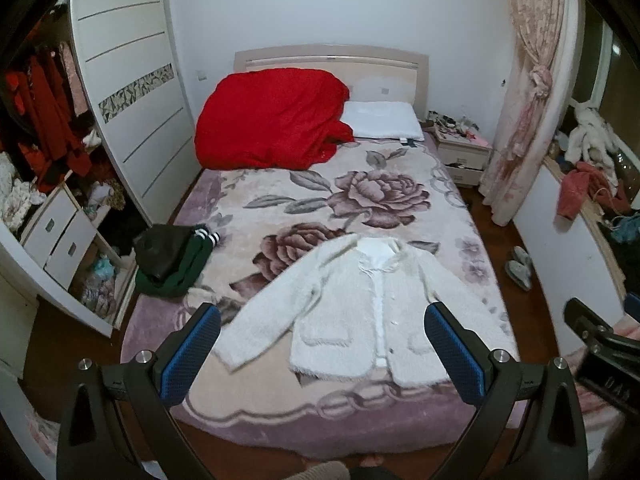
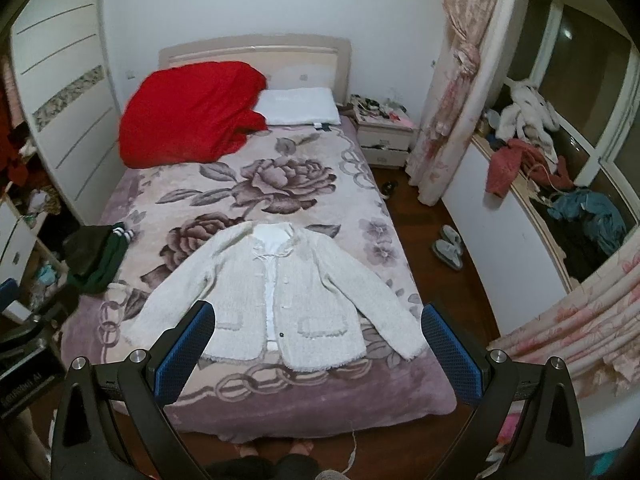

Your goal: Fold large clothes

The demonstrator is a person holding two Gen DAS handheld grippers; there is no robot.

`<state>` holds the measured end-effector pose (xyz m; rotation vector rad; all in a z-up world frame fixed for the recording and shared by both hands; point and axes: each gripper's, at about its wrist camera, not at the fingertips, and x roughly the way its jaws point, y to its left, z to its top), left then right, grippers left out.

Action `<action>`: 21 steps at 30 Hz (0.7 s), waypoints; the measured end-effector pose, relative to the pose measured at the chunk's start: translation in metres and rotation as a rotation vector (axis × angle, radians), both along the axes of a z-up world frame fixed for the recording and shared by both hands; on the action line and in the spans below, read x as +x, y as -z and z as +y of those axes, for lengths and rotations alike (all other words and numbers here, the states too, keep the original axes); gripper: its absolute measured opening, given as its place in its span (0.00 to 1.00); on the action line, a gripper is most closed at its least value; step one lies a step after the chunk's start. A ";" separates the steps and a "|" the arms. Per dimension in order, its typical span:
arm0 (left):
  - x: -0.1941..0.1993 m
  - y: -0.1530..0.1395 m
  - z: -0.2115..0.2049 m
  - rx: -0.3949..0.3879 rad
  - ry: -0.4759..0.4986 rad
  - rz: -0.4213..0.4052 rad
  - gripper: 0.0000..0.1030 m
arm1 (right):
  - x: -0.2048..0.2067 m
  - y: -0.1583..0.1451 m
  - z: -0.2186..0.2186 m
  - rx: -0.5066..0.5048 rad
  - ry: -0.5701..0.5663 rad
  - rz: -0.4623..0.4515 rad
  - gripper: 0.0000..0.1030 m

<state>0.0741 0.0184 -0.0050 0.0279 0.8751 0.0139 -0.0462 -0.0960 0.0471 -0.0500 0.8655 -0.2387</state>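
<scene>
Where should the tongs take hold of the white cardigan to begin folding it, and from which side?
Take the cardigan by its two cuffs, from the foot of the bed. It lies flat, front up, sleeves angled out and down, so both cuffs sit nearest the open tongs, left and right.

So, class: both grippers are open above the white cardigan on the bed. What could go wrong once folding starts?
1. The white cardigan is fluffy, so the fingers may also pinch the floral blanket beneath it.
2. Its hem lies near the foot edge of the bed, so a pull toward the person could slide it off.
3. The sleeves spread wide, and the left one points toward the dark clothes pile.
</scene>
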 end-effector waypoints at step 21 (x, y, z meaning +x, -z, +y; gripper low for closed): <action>0.164 0.395 -0.111 0.315 -0.105 0.319 1.00 | 0.205 0.485 -0.292 0.302 0.521 0.412 1.00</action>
